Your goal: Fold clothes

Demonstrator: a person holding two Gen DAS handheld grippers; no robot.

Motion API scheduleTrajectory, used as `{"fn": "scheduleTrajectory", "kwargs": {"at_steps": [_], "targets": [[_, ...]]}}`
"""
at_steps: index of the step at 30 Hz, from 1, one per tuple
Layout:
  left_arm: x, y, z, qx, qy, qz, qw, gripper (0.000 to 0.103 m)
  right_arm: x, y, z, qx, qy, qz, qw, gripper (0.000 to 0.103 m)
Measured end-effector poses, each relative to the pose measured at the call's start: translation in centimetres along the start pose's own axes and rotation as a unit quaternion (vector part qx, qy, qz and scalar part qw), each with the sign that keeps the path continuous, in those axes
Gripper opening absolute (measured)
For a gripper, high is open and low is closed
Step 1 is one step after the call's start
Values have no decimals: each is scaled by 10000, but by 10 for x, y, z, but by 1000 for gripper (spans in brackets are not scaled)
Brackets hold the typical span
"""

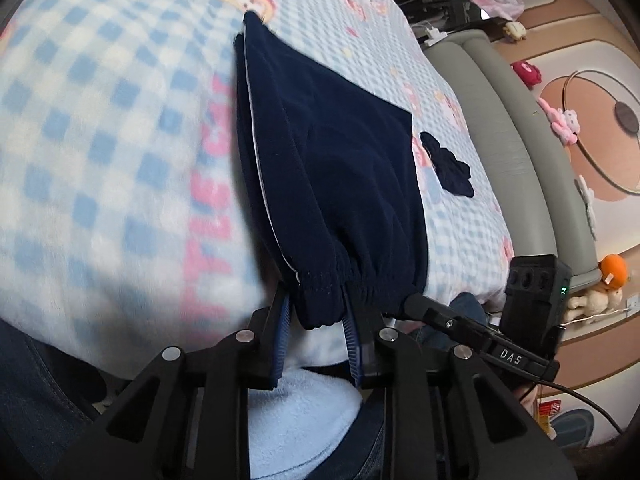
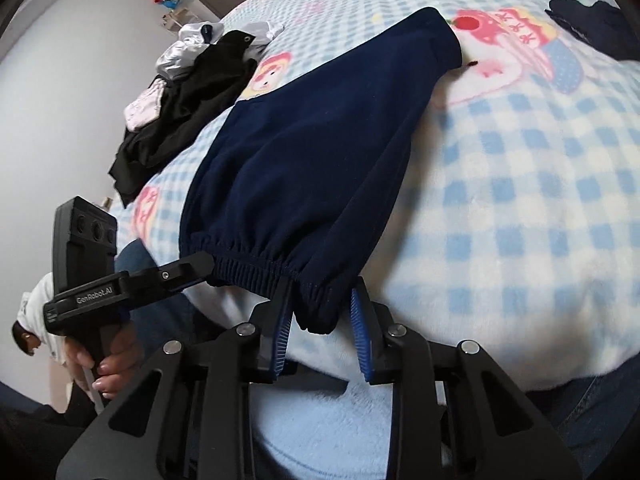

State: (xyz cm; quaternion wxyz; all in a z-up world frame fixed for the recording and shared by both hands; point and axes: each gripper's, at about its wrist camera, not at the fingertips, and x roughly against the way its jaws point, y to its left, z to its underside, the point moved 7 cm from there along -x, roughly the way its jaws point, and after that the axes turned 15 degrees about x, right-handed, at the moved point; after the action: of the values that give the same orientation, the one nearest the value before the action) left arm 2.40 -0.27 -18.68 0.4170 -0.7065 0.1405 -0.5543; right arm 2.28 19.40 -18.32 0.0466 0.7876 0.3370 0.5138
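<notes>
Left wrist view: your left gripper point(image 1: 316, 312) has the elastic waistband of the navy trousers point(image 1: 332, 152) between its blue pads; the fingers stand apart about the width of the bunched band and pinch it at one corner. The trousers run straight away from you across the checked blanket point(image 1: 100, 128), long axis in line with the fingers, far end near the printed cartoon face. The tip of your right gripper point(image 1: 416, 304) meets the same waistband just to the right. A small dark cloth point(image 1: 448, 164) lies on the blanket to the right of the trousers, apart from them, with the grey bed edge point(image 1: 504, 128) beyond.

Right wrist view: your right gripper point(image 2: 324, 312) holds the other corner of the waistband in the same way, pads closed onto a hanging fold. The navy trousers point(image 2: 312, 152) stretch forward and to the right, flat, the leg end lying on the blanket by the pink print. Your left gripper point(image 2: 196, 264) grips the band to the left. Both are equally near. A heap of black and white clothes point(image 2: 188, 84) sits off to the left, clear of the trousers. Carrying the waistband forward towards the leg end looks unobstructed.
</notes>
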Motion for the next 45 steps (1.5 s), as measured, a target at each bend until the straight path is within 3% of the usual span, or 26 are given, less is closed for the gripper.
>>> {"fn": "scheduleTrajectory", "kwargs": {"at_steps": [1,2,3,5,13,18,25,28,34,38,42,43,45], "targets": [[-3,2,-2,55,33,7,10000,26,-8,-3,3,-43,125,-52,9999,51],[-5,3,-3,101,61,20,9999,26,-17,-4,5,-78,248,-111,9996,55],[-5,0,-5,103,63,58,9999,26,-22,-3,7,-103,343,-168,9992,51],[1,-8,-7,40,0,138,9999,25,-27,2,6,-81,398,-282,9988,34],[20,-36,-33,150,214,418,9988,26,7,26,-39,444,-267,-624,9967,31],[23,-53,-57,218,385,634,9970,26,18,19,-76,177,-638,-953,9932,26],[2,-60,-110,303,157,653,9973,28,8,-2,-118,128,-798,-639,9947,21],[-10,-58,-121,422,86,722,9965,28,9,-7,-121,275,-814,-377,9956,26],[-27,-59,-138,512,129,932,9942,29,12,-17,-128,566,-842,147,9947,58],[-37,-69,-144,155,81,714,9973,34,-6,-18,-123,942,-433,390,9938,61],[-16,-75,-146,-538,-417,435,9967,57,-35,-25,-123,996,-118,578,9933,58],[-9,-75,-145,-762,-625,246,9948,61,-40,-28,-124,932,-101,649,9935,50],[2,-70,-142,-1293,-1015,-305,9859,61,-45,-33,-126,762,-148,724,9944,47]]}}
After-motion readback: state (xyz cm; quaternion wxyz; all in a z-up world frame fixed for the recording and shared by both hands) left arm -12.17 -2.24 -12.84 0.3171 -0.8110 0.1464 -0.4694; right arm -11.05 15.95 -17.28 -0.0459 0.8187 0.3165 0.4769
